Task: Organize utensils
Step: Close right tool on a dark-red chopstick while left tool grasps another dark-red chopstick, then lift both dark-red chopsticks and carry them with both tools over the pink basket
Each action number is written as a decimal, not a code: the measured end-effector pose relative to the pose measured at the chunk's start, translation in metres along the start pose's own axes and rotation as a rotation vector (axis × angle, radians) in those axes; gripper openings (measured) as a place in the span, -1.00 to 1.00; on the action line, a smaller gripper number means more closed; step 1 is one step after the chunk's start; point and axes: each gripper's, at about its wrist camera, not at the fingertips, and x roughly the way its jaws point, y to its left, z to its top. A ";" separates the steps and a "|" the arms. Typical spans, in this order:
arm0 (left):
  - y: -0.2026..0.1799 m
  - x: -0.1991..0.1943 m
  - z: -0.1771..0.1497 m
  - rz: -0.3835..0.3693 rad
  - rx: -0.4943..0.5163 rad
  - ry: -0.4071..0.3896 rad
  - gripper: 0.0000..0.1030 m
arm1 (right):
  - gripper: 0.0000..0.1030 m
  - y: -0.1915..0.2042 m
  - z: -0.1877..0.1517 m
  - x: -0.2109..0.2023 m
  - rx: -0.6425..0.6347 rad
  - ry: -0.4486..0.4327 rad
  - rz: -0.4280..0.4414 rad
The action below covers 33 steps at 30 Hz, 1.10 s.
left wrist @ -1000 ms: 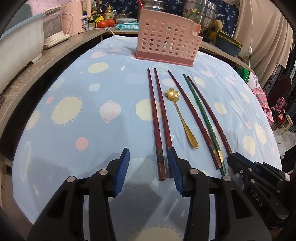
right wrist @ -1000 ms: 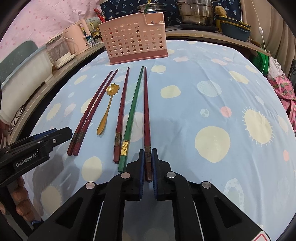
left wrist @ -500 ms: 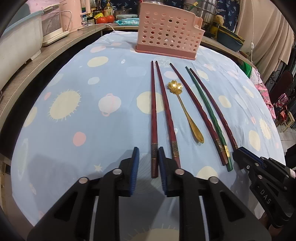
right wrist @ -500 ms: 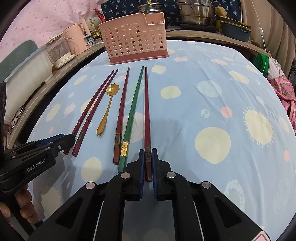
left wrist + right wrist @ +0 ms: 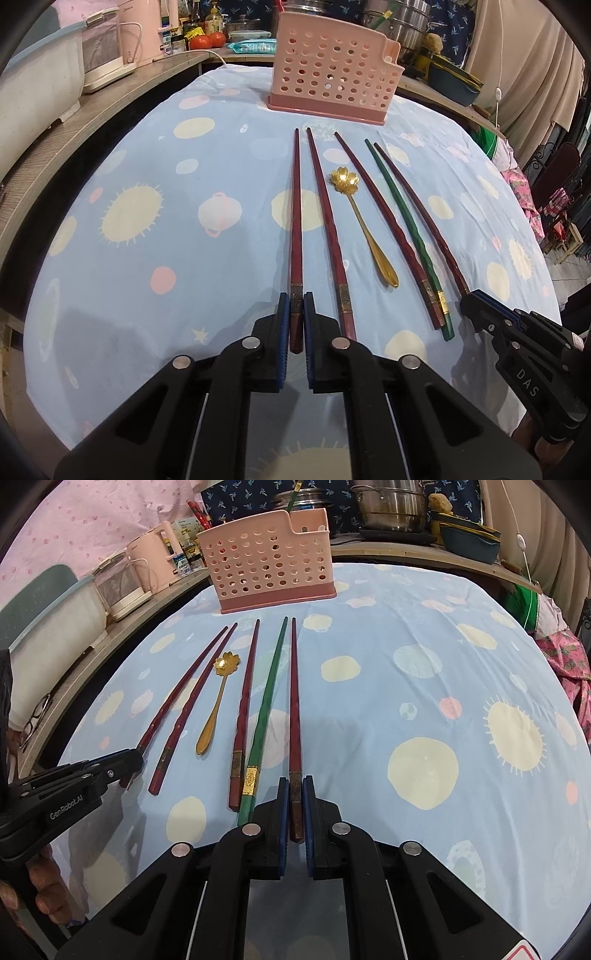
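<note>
We have barely started: all 6 utensils lie in a row on the spotted cloth (image 5: pixel 155 258), and none has reached the pink holder (image 5: pixel 332 85) at the far end of the table. From what we can see through its holes, that holder looks empty, though a green stick rises behind it in the right wrist view.

Our left gripper (image 5: pixel 295 321) has just been closing and now pinches the near end of the leftmost red chopstick (image 5: pixel 295 229). Our right gripper (image 5: pixel 294 805) is clamped on the near end of the rightmost red chopstick (image 5: pixel 294 701). Both sticks rest flat on the cloth, not yet lifted.

Between them lie 1 more red chopstick (image 5: pixel 327 229), the gold flower spoon (image 5: pixel 360 218), another red chopstick (image 5: pixel 384 229) and the green chopstick (image 5: pixel 406 236), all untouched.

We judge the grasp done for 2 sticks; lifting, carrying and dropping them in the holder remain, then the other 4 pieces.
</note>
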 end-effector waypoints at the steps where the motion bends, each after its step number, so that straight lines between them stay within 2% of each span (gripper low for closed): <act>1: 0.001 -0.003 0.002 0.000 -0.003 -0.007 -0.86 | -0.87 0.000 0.001 -0.002 0.003 -0.005 0.003; 11: 0.010 -0.034 0.027 -0.004 -0.037 -0.091 -0.86 | -0.87 -0.005 0.031 -0.030 0.020 -0.089 0.040; 23: 0.029 -0.062 0.072 0.017 -0.094 -0.205 -0.86 | -0.87 0.003 0.088 -0.058 -0.006 -0.228 0.075; 33: 0.034 -0.079 0.111 0.027 -0.095 -0.287 -0.86 | -0.87 0.008 0.132 -0.066 -0.025 -0.301 0.077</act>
